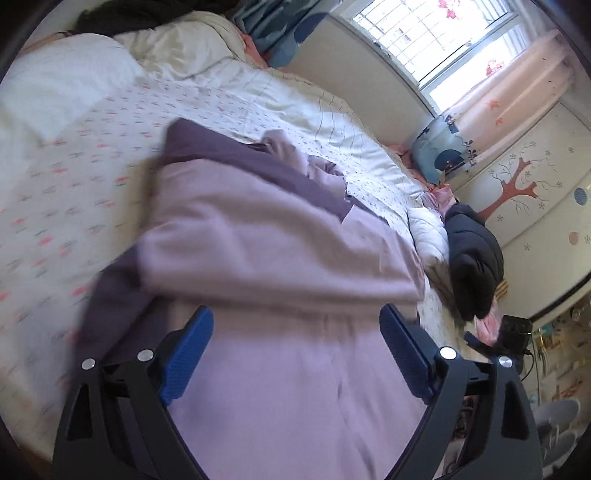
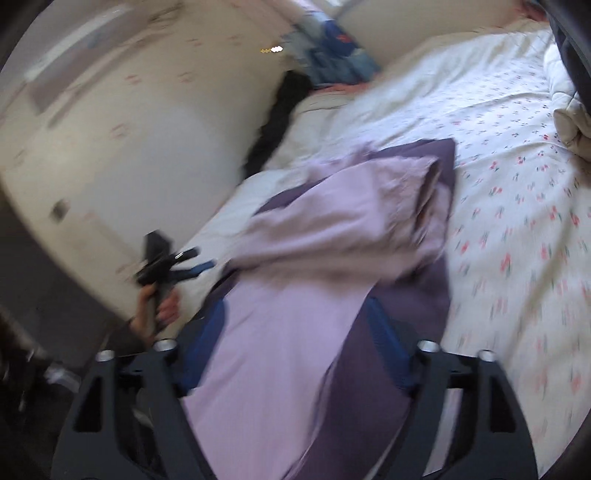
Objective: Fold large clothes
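Note:
A large lilac garment (image 1: 280, 251) with dark purple panels lies partly folded on the floral bed sheet (image 1: 74, 177). My left gripper (image 1: 297, 332) hovers over its near end, blue pads wide apart, cloth showing between them but not pinched. The right wrist view is blurred. There the same garment (image 2: 295, 295) runs up from my right gripper (image 2: 295, 332), which is open too, its pads apart on either side of the cloth. A hand (image 2: 162, 310) holds the left gripper (image 2: 199, 260) at the garment's left edge.
A black puffy jacket (image 1: 472, 258) and a white quilt (image 1: 424, 229) are piled at the bed's right edge. A bunched duvet (image 1: 184, 48) lies at the far end. A window (image 1: 443, 33), a curtain and a wardrobe with a tree design (image 1: 517, 184) stand beyond.

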Available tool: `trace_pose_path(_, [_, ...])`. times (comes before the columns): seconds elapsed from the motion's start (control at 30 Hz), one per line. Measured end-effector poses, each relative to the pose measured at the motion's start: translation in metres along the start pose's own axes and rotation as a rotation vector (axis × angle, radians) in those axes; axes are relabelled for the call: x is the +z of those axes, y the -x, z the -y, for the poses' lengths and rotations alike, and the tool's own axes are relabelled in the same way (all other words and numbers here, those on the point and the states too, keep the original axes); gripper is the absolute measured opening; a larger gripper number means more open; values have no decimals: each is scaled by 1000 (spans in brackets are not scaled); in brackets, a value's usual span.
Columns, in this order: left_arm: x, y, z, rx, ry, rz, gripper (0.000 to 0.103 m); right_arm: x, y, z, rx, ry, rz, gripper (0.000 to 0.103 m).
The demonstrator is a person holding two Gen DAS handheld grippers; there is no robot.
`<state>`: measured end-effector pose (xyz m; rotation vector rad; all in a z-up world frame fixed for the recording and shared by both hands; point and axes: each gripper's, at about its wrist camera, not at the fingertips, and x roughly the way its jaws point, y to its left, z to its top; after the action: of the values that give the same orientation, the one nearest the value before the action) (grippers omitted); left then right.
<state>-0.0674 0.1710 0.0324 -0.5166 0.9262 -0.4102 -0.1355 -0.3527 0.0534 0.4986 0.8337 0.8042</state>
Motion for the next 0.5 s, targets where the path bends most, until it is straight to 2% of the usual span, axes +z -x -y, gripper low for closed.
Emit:
trace_pose_path(0.1, [-28,43,-29,31,29,-3,96,-43,31,-26,42,7,-39,91])
trace_pose_path(0.2, [-61,76,-68,53,100,-37,96,-90,45,-31,-15,-22,-128,93])
trace_pose_path(0.3, [-96,94,-101,70,160,-96,96,-134,43,-18,-45,-97,-207,93])
trace_pose_path(0.4, [-129,100,-126,15,227,-158,96,-162,36,-1,-21,-174,-239,93])
trace_pose_path(0.5, [-160,97,-143,-100,289,-202,96,-180,21,15,20,-249,-250,94])
